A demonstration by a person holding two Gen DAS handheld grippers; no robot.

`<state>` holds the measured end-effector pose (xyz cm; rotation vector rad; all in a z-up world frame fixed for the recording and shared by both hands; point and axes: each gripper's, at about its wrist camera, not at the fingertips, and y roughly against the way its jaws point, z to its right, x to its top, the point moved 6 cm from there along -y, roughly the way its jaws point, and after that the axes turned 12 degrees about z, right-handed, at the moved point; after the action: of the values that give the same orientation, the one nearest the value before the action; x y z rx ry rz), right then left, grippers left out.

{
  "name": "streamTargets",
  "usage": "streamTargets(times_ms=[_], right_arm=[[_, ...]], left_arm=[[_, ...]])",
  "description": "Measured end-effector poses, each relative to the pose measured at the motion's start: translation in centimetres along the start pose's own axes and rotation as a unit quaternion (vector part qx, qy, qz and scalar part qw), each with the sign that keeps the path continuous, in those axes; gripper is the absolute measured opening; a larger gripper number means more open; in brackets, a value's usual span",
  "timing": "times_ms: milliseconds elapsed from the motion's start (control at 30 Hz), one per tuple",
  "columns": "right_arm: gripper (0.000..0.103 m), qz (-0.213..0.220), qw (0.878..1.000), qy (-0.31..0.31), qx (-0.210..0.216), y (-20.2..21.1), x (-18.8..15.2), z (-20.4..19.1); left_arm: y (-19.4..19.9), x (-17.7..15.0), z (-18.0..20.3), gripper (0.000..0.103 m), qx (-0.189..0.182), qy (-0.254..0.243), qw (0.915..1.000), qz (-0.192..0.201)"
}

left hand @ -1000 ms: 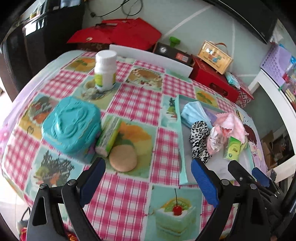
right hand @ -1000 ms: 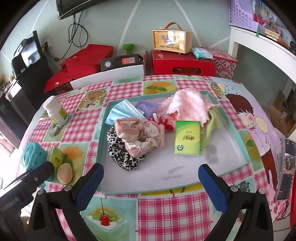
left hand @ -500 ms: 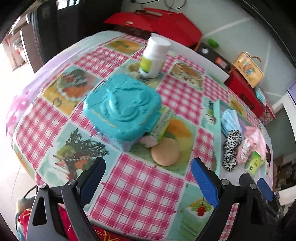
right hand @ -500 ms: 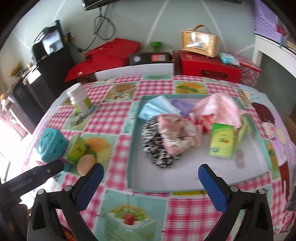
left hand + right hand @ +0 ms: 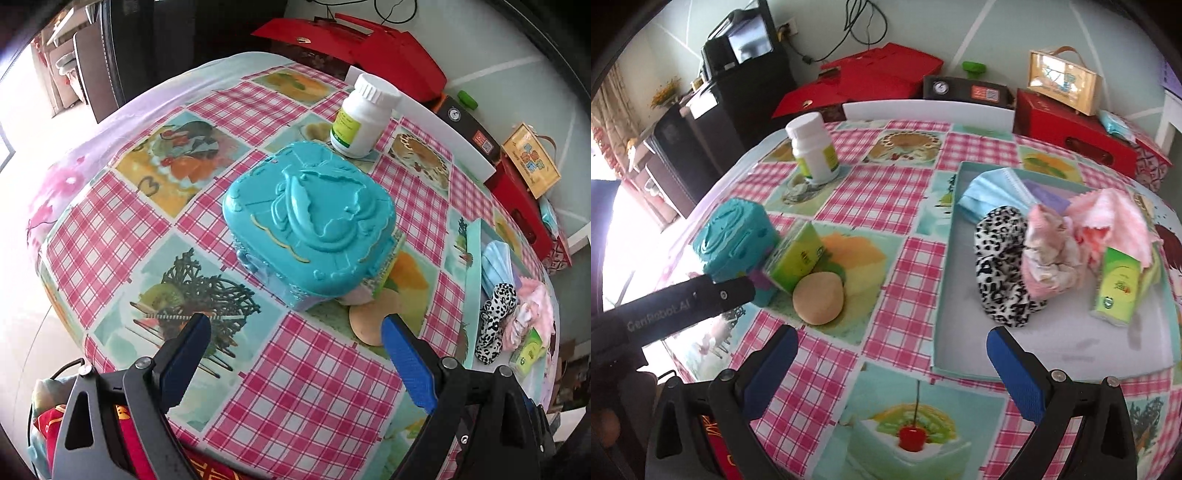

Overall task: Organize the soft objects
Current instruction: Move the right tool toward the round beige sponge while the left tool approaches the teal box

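A pale teal tray (image 5: 945, 295) on the right of the table holds a blue face mask (image 5: 991, 192), a leopard-print scrunchie (image 5: 1001, 266), a pink scrunchie (image 5: 1052, 258), a pink cloth (image 5: 1108, 218) and a green tissue pack (image 5: 1117, 288). Left of the tray lie a tan round sponge (image 5: 818, 299) and a second green tissue pack (image 5: 796, 258), leaning on a teal plastic box (image 5: 310, 221). My left gripper (image 5: 295, 350) is open and empty, just short of the box. My right gripper (image 5: 886, 362) is open and empty, above the tablecloth between sponge and tray.
A white pill bottle (image 5: 364, 114) stands behind the teal box. Red boxes (image 5: 1071, 125) and a small yellow bag (image 5: 1063, 81) stand beyond the table's far edge. The table's left edge (image 5: 55, 229) drops off near my left gripper.
My left gripper has swung left and closer to the teal box. My right gripper has moved left, from over the tray toward the sponge. Both stay open.
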<state>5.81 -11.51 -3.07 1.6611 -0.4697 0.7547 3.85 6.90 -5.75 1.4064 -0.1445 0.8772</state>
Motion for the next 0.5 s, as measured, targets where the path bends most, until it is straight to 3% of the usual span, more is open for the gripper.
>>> streamTargets(times_ms=[500], right_arm=[[0.101, -0.005, 0.998, 0.051, 0.025, -1.6, -0.4, -2.6]], left_arm=[[-1.7, -0.7, -0.4, 0.094, -0.010, 0.021, 0.9994, -0.026]])
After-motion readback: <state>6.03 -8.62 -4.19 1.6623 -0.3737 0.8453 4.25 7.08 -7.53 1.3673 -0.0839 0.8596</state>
